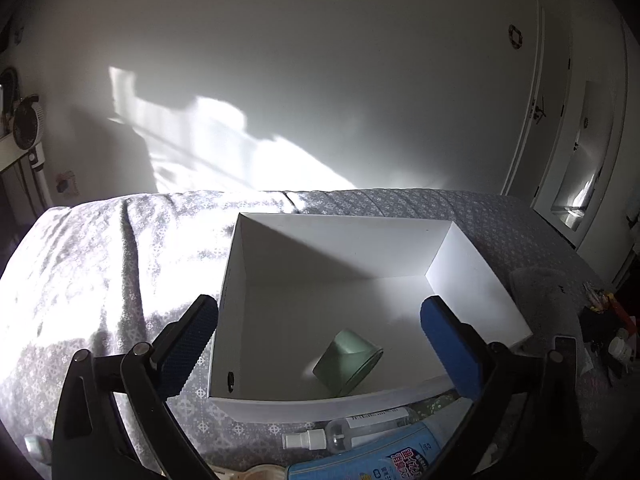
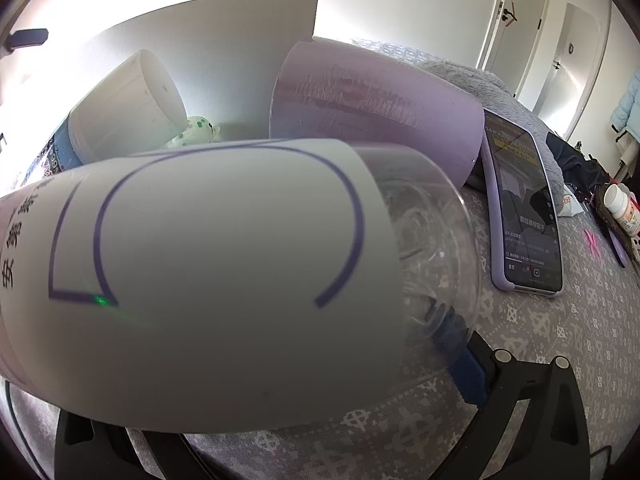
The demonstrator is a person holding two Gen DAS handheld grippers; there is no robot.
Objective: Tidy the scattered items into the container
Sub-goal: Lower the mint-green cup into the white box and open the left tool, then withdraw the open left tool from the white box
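Note:
A white open box [image 1: 476, 280] sits on the bed; a green glass cup [image 1: 346, 362] lies on its side inside. My left gripper [image 1: 320, 344] is open and empty, hovering over the box's near edge. A small clear spray bottle [image 1: 352, 432] and a blue bottle [image 1: 368, 460] lie in front of the box. In the right wrist view, my right gripper [image 2: 256, 344] is shut on a clear bottle with a white label [image 2: 224, 280], which fills the view. One blue pad [image 2: 468, 368] shows behind the bottle. The box's outer wall [image 2: 224, 40] stands behind.
A purple cylinder [image 2: 376, 108], a white-capped bottle [image 2: 124, 108] and a small spotted green toy [image 2: 196, 130] lie beside the box. A phone in a lilac case [image 2: 524, 212] lies on the patterned bedspread [image 2: 560, 340]. A pill bottle [image 2: 622, 210] and clutter sit at the right edge.

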